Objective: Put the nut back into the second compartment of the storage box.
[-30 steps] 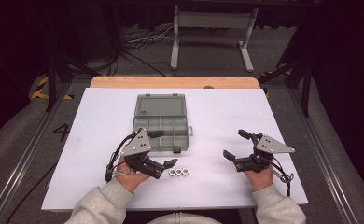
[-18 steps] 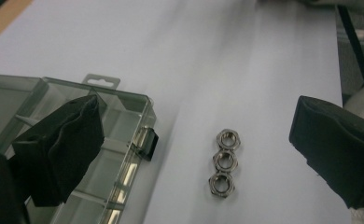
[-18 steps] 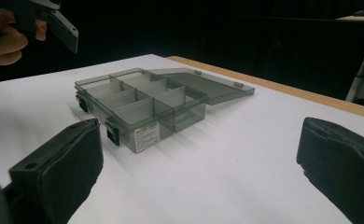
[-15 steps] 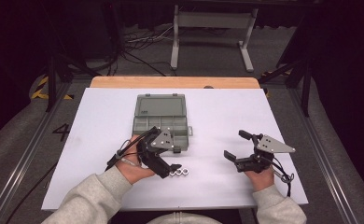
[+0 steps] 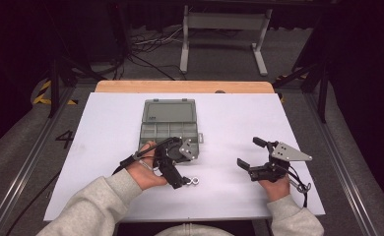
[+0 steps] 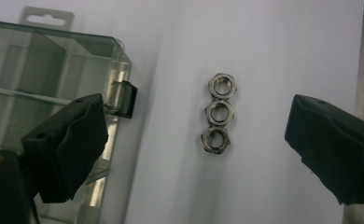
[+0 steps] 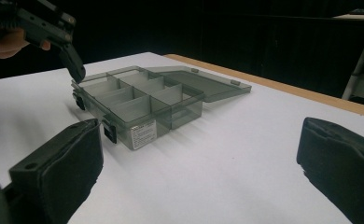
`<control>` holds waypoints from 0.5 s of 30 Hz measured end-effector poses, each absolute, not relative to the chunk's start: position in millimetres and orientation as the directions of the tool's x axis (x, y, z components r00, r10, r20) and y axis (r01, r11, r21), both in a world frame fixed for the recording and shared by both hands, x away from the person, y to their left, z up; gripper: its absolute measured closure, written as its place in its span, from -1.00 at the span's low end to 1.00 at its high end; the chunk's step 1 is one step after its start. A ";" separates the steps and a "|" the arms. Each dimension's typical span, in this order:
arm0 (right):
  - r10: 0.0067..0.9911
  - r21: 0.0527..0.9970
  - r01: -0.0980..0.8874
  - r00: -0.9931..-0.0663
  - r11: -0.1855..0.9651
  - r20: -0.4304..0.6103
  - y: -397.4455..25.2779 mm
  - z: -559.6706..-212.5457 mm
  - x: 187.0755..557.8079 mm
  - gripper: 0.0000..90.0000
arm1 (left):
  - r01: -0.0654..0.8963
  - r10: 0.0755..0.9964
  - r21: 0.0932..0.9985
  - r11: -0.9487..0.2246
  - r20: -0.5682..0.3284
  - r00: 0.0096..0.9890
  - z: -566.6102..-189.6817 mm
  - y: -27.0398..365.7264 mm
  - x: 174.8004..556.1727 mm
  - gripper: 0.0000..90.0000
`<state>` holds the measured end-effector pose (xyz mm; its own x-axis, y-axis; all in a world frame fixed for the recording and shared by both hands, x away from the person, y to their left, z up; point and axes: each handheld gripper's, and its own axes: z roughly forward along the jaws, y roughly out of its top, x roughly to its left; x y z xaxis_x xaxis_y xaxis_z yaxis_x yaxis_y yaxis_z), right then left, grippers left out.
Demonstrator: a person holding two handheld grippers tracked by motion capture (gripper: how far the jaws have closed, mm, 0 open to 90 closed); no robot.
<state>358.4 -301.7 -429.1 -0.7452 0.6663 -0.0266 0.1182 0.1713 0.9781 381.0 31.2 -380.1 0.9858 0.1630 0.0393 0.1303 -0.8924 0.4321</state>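
High view: left hand-held gripper (image 5: 184,183) is hovering with jaws spread wide over three hex nuts (image 6: 219,113) lying in a touching row on the tabletop (image 5: 229,123), just beside the open compartment box (image 5: 169,123). Nothing is gripped yet; all nuts are awaiting transfer. Right hand-held gripper (image 5: 251,153) is resting open, empty, well apart.
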 end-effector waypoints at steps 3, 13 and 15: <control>0.669 0.978 0.129 -0.743 0.165 -0.015 -302.5 -429.6 358.7 -0.98 | 0.138 0.157 0.397 -0.907 0.015 0.987 -387.5 27.3 383.2 -0.75; 0.670 0.977 0.134 -0.743 0.168 -0.013 -303.8 -429.9 359.1 -0.98 | 0.126 0.123 0.297 -0.947 -0.029 0.992 -406.6 19.7 385.0 -0.34; 0.668 0.977 0.135 -0.744 0.167 -0.012 -303.9 -429.9 359.2 -0.98 | 0.126 0.123 0.288 -0.949 -0.027 0.992 -408.6 19.1 384.7 -0.30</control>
<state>359.2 -303.9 -429.9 -0.7443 0.6678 -0.0118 0.1347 0.1674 0.9766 384.7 19.1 -408.6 0.9920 0.1235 -0.0275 0.1261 -0.9493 0.2879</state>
